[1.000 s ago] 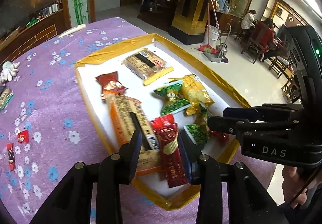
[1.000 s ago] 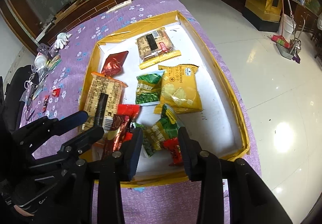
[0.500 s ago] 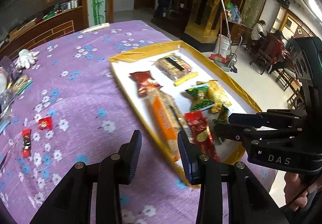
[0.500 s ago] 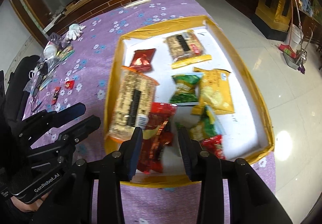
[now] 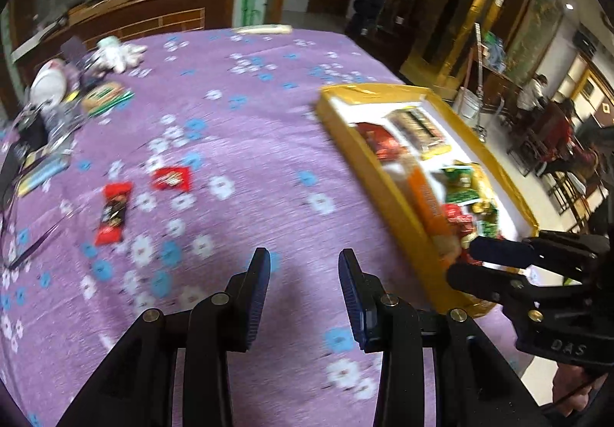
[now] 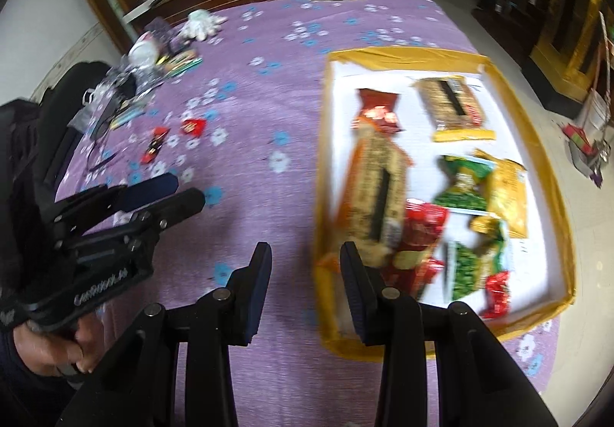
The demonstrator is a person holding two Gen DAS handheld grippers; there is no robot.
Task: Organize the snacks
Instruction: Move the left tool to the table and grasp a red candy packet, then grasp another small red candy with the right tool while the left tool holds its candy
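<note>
Purple flowered cloth [image 5: 238, 143] covers the whole table, leaving broad bare room between the yellow-rimmed tray [image 6: 537, 143] at the right edge and the clutter along the far left. Inside the tray lie the packed snacks, among them a long orange cracker pack [image 6: 374, 193] against its left wall. Both grippers hang over bare cloth, jaws narrowly parted and empty: the left gripper [image 5: 304, 296] well left of the tray, the right gripper [image 6: 305, 292] just beside its near-left corner. 2 loose red snacks, a long bar [image 5: 114, 213] and a small square packet [image 5: 172, 178], lie ahead-left of the left fingers.
</note>
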